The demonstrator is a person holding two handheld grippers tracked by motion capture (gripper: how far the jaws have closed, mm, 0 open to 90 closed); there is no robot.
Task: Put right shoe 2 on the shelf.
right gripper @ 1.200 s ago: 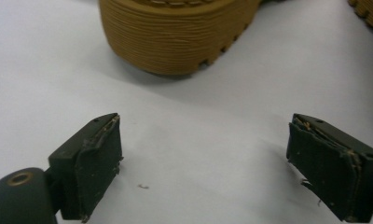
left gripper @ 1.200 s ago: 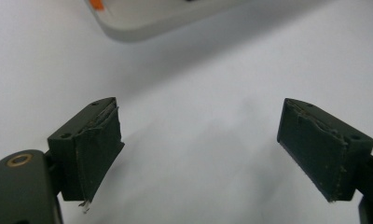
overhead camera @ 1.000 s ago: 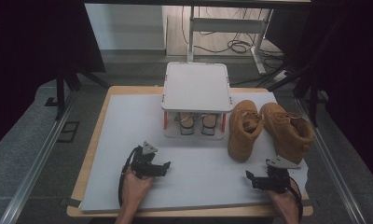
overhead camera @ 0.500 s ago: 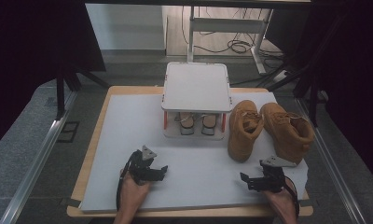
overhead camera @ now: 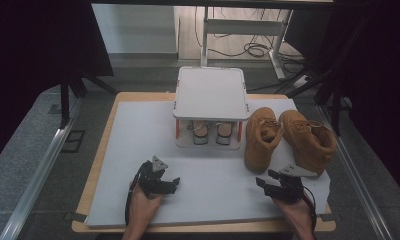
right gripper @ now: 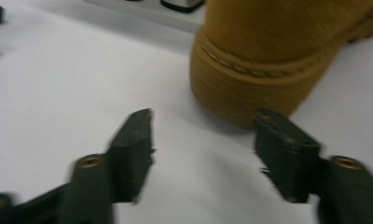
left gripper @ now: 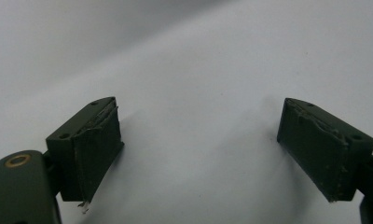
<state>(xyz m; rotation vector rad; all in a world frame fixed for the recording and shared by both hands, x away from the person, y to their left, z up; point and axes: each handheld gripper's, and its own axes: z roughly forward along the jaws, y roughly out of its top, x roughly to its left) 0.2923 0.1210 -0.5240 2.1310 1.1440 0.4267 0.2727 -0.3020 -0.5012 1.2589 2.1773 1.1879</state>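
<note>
Landmark: the white rack (overhead camera: pixel 210 95) stood at the far middle of the white mat (overhead camera: pixel 138 130); every place below is given from it.
Rack: a flat white top on short red legs, with a pair of small shoes (overhead camera: pixel 211 131) tucked under it, toes toward the person.
Boots: two tan boots (overhead camera: pixel 288 137) lay just right of the rack, on the mat.
Near boot: it (overhead camera: pixel 261 139) lay almost against the rack's right side, toe toward the person; in the right gripper view its ribbed toe and stitched welt (right gripper: pixel 250 70) sat just beyond the jaws.
Far boot: it (overhead camera: pixel 310 140) lay farther right of the rack, touching or nearly touching the near boot, tilted with its toe toward the mat's right edge.
Left gripper: it (overhead camera: pixel 174 184) rested in front of the rack and slightly left, near the mat's front edge, held by the left hand (overhead camera: pixel 143 210).
Left jaws: spread wide and released; in the left gripper view (left gripper: pixel 198 154) nothing but bare mat lay between them.
Right gripper: it (overhead camera: pixel 260 181) sat in front of the rack and to its right, just before the near boot's toe, held by the right hand (overhead camera: pixel 295 212).
Right jaws: they had just been closing yet were still parted, with bare mat between them (right gripper: pixel 203 149); they gripped nothing and the boot toe lay beyond the tips, whether touching the right one I could not tell.
</note>
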